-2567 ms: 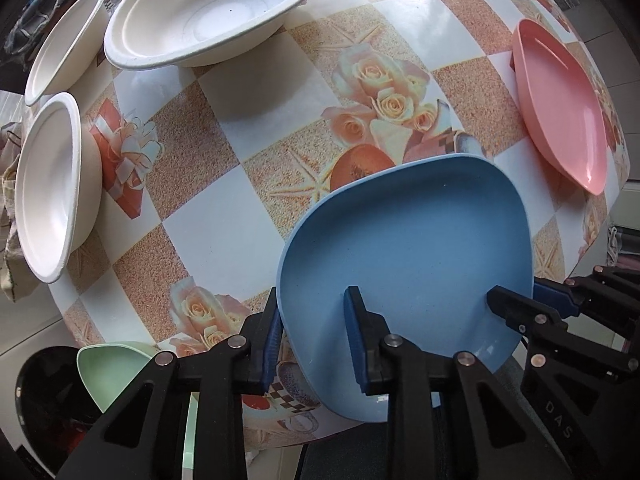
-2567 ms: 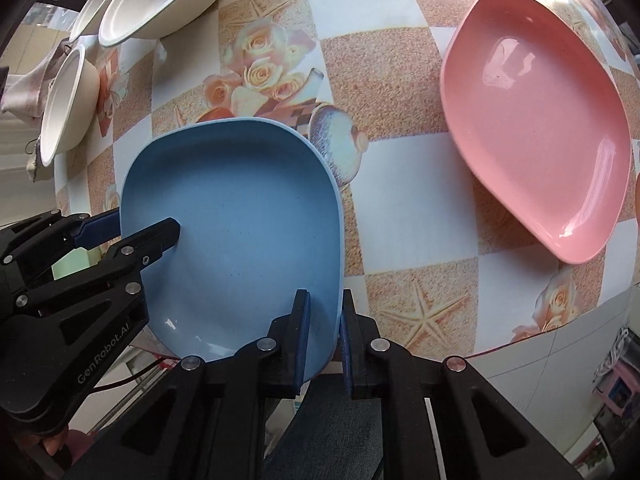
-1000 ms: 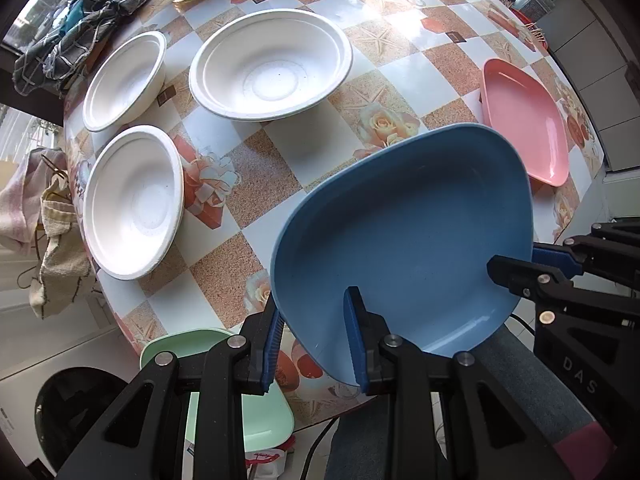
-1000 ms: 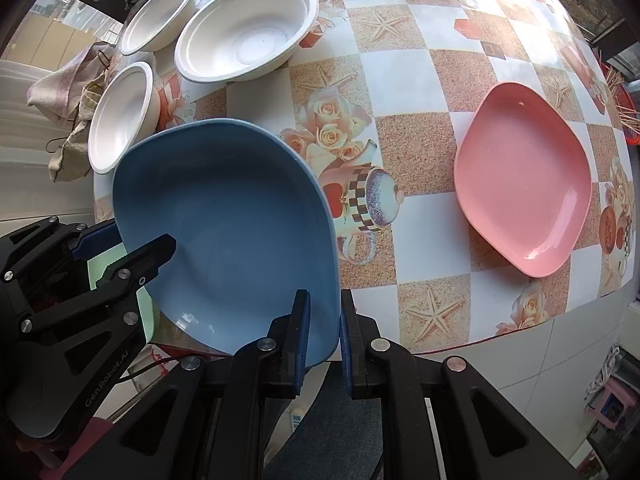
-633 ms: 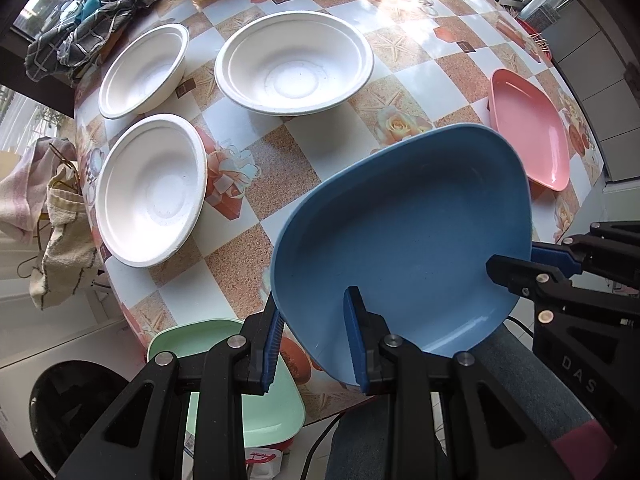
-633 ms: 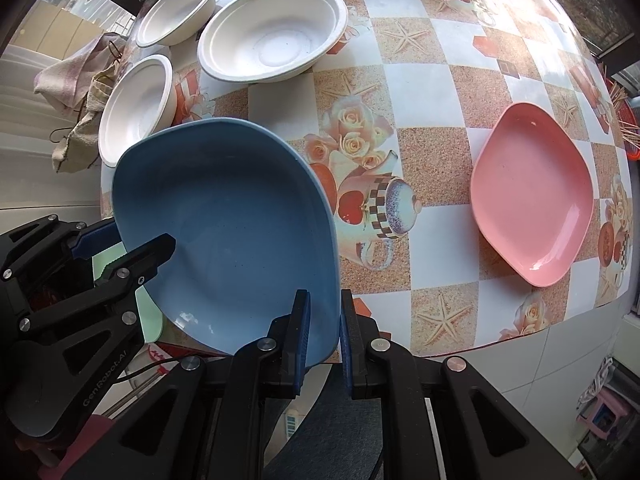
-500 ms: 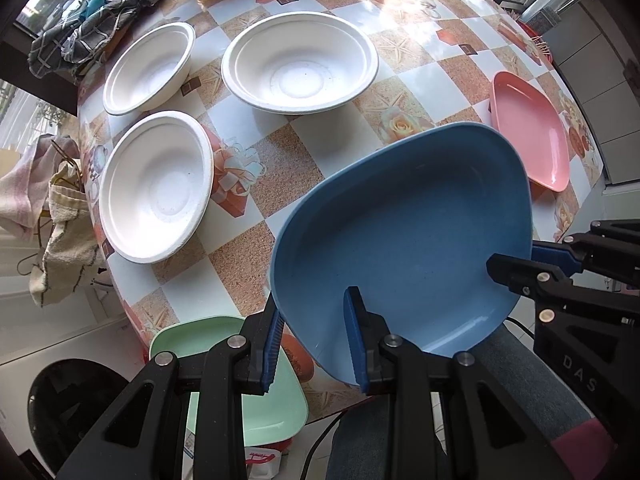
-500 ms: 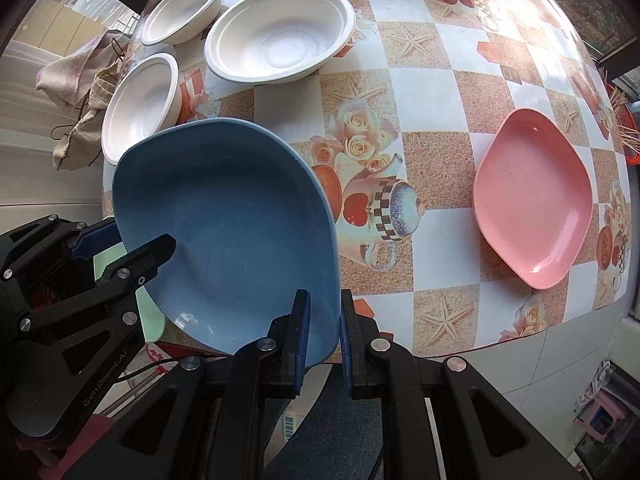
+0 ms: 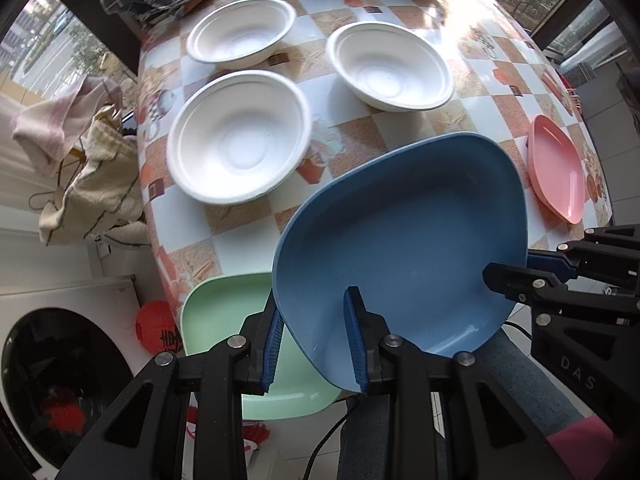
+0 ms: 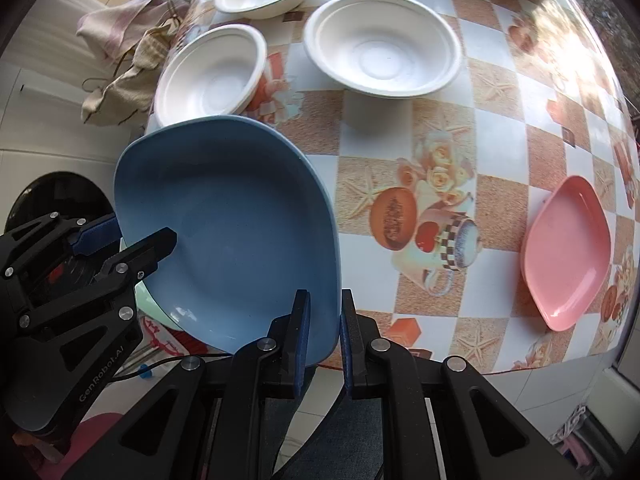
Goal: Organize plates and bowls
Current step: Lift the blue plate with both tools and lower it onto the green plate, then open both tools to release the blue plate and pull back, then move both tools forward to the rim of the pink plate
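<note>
Blue plate (image 9: 400,240) now raised farther off table (image 9: 492,80); left gripper (image 9: 312,340) and right gripper (image 10: 322,320) each clamping near rim between jaws.

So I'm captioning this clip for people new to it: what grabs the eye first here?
The big blue plate, held above the table's near edge with the left gripper and right gripper each clamped on its rim. Behind it, three white bowls sit on the checkered tablecloth; a pink plate lies far right.
</note>
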`<state>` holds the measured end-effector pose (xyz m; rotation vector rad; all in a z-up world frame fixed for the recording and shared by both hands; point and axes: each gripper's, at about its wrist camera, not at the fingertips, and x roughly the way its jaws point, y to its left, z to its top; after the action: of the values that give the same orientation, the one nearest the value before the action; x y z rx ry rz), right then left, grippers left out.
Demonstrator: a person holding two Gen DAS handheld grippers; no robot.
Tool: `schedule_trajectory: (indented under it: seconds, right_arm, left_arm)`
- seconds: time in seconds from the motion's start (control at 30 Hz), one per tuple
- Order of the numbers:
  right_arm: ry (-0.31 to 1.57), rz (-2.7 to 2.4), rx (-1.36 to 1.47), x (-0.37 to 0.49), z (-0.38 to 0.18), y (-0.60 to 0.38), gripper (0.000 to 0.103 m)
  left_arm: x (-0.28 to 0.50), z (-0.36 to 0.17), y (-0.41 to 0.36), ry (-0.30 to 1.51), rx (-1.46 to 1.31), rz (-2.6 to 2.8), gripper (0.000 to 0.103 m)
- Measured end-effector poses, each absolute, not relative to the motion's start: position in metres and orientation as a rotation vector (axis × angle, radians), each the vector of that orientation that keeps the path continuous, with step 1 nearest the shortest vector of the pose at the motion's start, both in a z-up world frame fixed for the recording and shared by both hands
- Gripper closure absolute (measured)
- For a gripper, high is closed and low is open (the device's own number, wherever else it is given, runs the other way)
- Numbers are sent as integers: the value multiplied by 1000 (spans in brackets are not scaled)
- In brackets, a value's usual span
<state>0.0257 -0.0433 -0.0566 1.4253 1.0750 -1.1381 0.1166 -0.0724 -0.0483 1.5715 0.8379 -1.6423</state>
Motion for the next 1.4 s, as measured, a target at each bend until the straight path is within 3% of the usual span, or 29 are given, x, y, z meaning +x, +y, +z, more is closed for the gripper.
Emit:
schedule_trajectory:
  seconds: [0.43,0.63,0.67,0.7,0.73,0.77,0.83,0.97,1.17,1.4]
  right_arm:
    - [1229,-803,1376,121,-97,-57,86]
    - [1196,-750,1460,120,-118,-51,83]
    - [1194,-767,1462,113,-118,-50,73]
    - [1182,-791,1468,105,-116,-50,35]
    - [1163,-823,1472,100,-116,-53,3]
    - [1135,-852,1472,89,-112,-52,1]
    - [1093,-908,1490,64,-105,-48,1]
    - [1061,-1058,1561,5,-97,-28,1]
    - [913,-1277,1697,-73,-82,17,1]
    - [663,-1519,1782,-130,-55,72,1]
  left_arm:
    - [210,-66,-74,892,1537,-1459,70]
    - [230,-77,-80,917,1505,-1410,62]
    - [231,-75,-80,924,1490,-1413,55]
    - [232,-72,-79,927,1475,-1425,51]
    - [231,-69,-79,929,1464,-1440,44]
    - [228,-65,-78,929,1456,-1463,42]
    - [218,-57,-75,931,1453,-1506,34]
    - [181,-45,-73,953,1467,-1628,30]
    - [99,-29,-63,894,1585,-1847,29]
    - [9,-12,-41,697,1764,-2067,27]
